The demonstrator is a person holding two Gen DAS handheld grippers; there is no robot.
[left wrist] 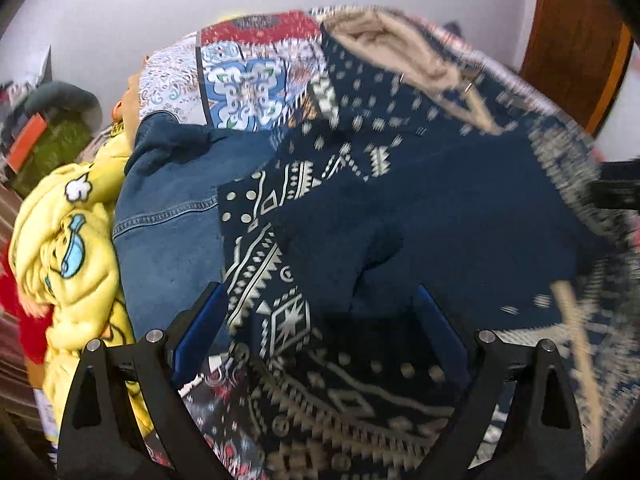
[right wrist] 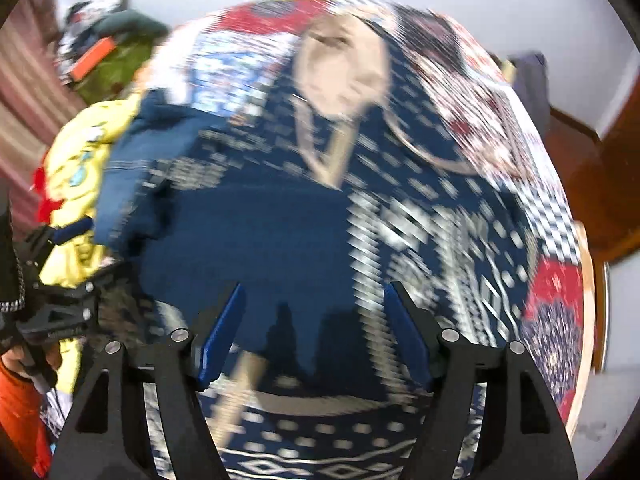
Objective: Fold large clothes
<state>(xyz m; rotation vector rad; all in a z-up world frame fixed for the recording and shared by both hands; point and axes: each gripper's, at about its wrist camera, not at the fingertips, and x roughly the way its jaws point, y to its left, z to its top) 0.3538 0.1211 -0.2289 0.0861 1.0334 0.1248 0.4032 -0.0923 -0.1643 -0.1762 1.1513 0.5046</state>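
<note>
Navy-blue fleece hoodie point(left wrist: 460, 216) with white geometric bands and a beige-lined hood lies spread over a patchwork-print bed cover point(left wrist: 240, 80), filling most of both wrist views. Its hood sits at the far end and its plain dark middle faces up, which I judge leaves the body flat and ready for a fold. One patterned flap lies doubled over on the side near the left gripper, so the folding looks partly done, though motion blur hides the exact edges.

Beside it, a crumpled blue denim garment point(left wrist: 168, 216) and a yellow cartoon-print fleece point(left wrist: 68, 264) are heaped at the bed's edge, probably set aside there to keep the working area free for the hoodie.

The right gripper point(right wrist: 314, 332), with black arms and blue pads, hangs over the plain navy panel with its jaws standing well apart and nothing between them; I read that as a released hold, the cloth lying below and apart from the pads. The left gripper point(left wrist: 320, 336) also shows its blue pads spread wide over the patterned flap; cloth lies under and between them, but no pad visibly presses it, so it grips nothing. In the right view, that other gripper appears at the left edge, near the yellow fleece.
</note>
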